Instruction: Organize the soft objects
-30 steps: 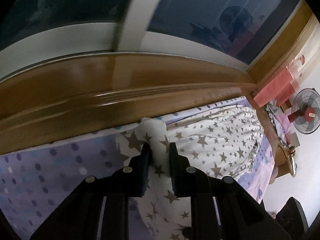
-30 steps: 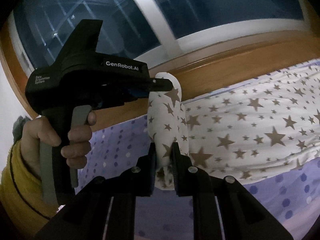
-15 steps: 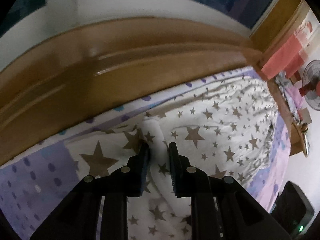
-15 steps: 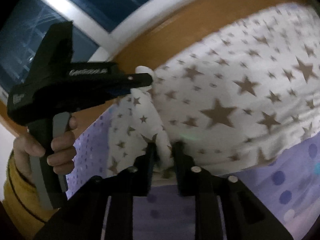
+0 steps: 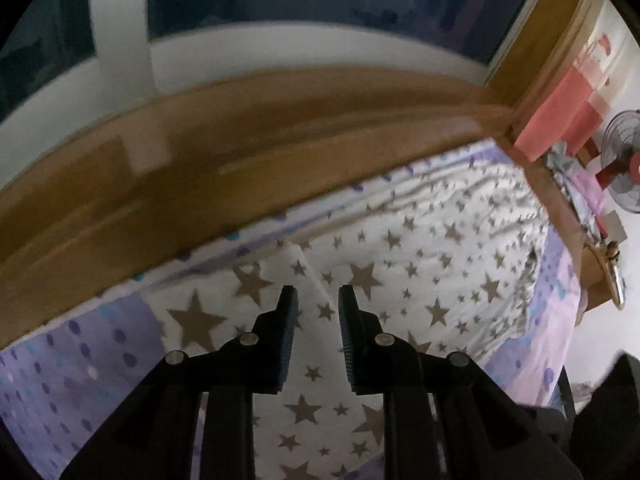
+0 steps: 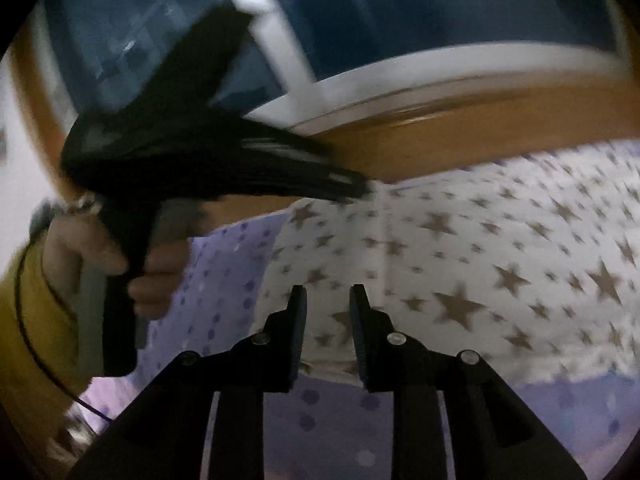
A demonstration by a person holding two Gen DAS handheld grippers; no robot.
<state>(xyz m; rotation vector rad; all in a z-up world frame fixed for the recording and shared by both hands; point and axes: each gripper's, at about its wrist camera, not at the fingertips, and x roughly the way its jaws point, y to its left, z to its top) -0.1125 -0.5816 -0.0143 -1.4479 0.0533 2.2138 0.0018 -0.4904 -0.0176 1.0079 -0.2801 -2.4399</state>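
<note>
Star-print blanket (image 5: 432,264) lies spread on bed, over purple dotted sheet (image 5: 60,364), its far edge along wooden bed rail (image 5: 240,152) below window (image 6: 440,12). Rt view blurred.

L hand-held gripper (image 5: 314,300): jaws narrowly apart, pads clear of fabric; blanket seen thru the gap, nothing pinched. In rt view its tip sits at blanket's far corner, by the rail; person's hand (image 6: 120,256), yellow sleeve, on grip.

R hand-held gripper (image 6: 328,300): jaws a small gap apart, empty; near hem of blanket (image 6: 460,280) below them, cloth not clamped.

Judgement: blanket laid flat, both corners let go; smoothing or fold likely next.

Risks:
- Crease running from far corner toward near hem (image 6: 382,248); if left, fold comes out crooked.
- Jaws this narrow may snag a tuck of cloth on pull-away, dragging corner off line.
- Re-grip could catch sheet as well as blanket, since both layers lie together.
- Far edge tight on rail; L tip may knock wood.
</note>
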